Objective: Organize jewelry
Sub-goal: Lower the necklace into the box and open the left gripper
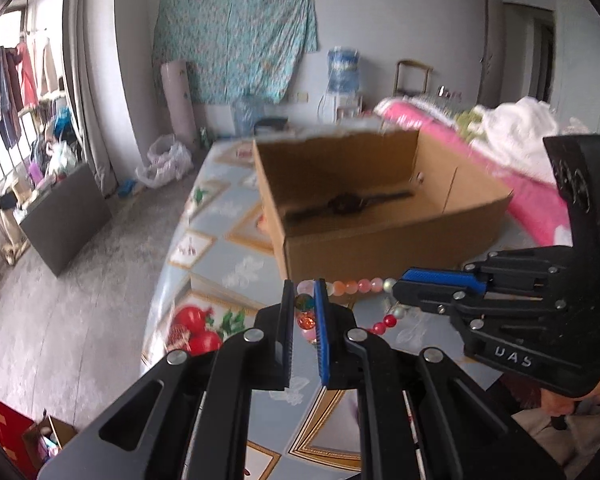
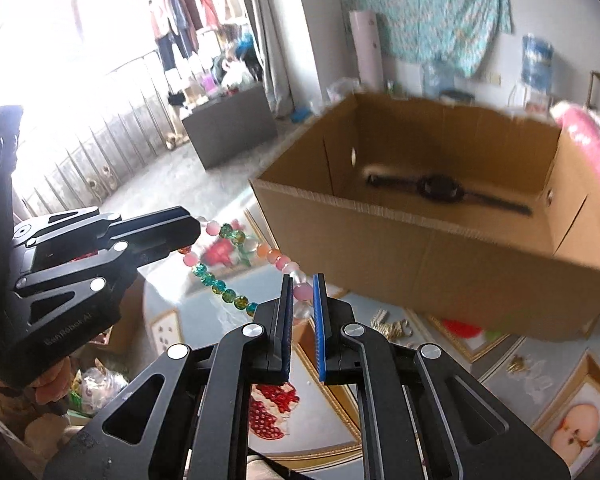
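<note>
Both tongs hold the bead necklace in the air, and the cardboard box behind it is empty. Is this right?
Not quite: the cardboard box is not empty. The right wrist view shows a black wristwatch lying inside. The left tongs and right tongs do hold the bead necklace.

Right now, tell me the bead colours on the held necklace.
Pink, orange, clear, teal-green and red beaded necklace; best in the right wrist view.

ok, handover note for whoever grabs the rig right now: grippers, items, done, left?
Left gripper: shut on the bead necklace.
Right gripper: shut on the same necklace, so the strand hangs stretched between both, in the air in front of the cardboard box.
Done: black watch lies in the box.
Left: carry the necklace over the rim and release. A gold piece sits on the tablecloth by the box, likely next.
</note>
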Demonstrator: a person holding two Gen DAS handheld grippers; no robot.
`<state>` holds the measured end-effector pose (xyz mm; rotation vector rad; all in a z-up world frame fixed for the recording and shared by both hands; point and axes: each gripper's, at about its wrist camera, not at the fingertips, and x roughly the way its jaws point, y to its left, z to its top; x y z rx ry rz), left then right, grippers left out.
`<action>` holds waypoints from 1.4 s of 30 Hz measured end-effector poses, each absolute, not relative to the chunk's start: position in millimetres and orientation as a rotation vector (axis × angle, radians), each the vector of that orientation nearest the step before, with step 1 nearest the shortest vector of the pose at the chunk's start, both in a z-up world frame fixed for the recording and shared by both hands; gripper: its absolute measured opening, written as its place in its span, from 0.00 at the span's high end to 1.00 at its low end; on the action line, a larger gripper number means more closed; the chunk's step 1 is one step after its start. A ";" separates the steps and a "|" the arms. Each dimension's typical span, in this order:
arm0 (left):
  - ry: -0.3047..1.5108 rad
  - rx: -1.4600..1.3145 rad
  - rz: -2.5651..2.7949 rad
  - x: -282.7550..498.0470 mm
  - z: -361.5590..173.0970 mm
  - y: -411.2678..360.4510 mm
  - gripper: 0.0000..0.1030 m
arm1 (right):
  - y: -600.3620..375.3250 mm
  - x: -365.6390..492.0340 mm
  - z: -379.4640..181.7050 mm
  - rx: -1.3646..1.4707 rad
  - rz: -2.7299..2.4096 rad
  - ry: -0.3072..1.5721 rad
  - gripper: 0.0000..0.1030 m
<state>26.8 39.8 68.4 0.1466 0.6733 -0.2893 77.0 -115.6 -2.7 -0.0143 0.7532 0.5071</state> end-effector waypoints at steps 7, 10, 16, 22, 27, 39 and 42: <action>0.518 0.158 -0.354 20.7 130.5 29.9 0.91 | -127.9 80.0 52.1 -0.010 0.527 0.604 0.92; 0.468 0.169 -0.375 38.3 150.2 21.7 0.91 | -130.5 100.2 64.6 -0.006 0.523 0.573 0.92; 0.542 0.167 -0.425 108.1 146.3 0.4 0.91 | -135.5 165.2 55.3 0.047 0.532 0.668 0.92; 0.742 0.184 -0.452 171.8 95.2 -20.1 0.91 | -141.0 224.5 9.6 0.137 0.565 0.922 0.92; 0.871 0.212 -0.445 193.9 55.7 -23.8 0.91 | -134.8 240.0 -21.0 0.149 0.570 1.067 0.92; 0.902 0.196 -0.402 199.6 46.9 -8.1 0.84 | -155.6 235.0 -16.4 0.180 0.506 1.016 0.86; 0.876 0.166 -0.396 192.1 55.8 -2.9 0.83 | -164.4 222.9 -6.0 0.201 0.493 0.964 0.78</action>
